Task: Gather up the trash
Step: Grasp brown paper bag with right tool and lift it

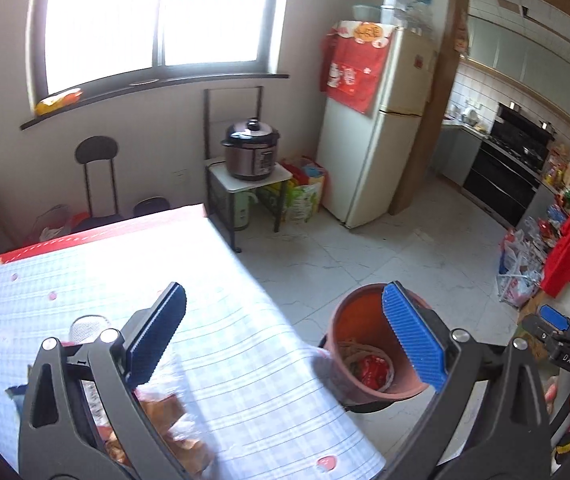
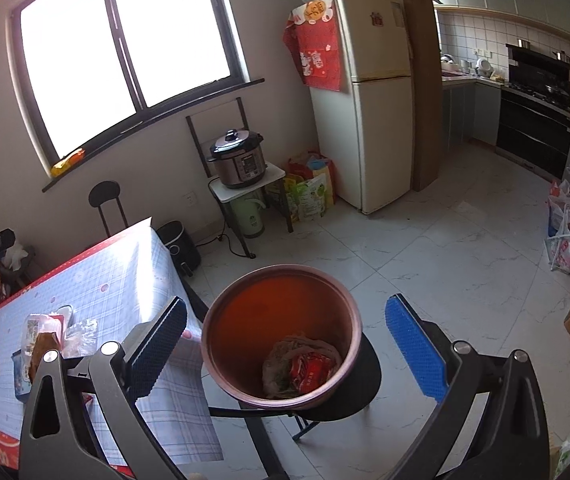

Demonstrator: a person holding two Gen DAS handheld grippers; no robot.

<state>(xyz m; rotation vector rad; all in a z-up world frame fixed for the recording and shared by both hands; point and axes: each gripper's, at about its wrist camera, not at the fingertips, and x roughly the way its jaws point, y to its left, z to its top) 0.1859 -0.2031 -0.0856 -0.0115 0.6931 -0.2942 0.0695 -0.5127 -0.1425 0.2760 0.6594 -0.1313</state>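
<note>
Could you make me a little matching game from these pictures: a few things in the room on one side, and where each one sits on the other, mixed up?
Things:
1. red wrapper
2. pressure cooker
3. orange packet
4. brown bucket

Places:
A. on the window sill
B. on a black stool beside the table
C. at the bottom of the bucket
D. on a small white stand near the fridge

Pairs: 1-C, 2-D, 3-A, 4-B
</note>
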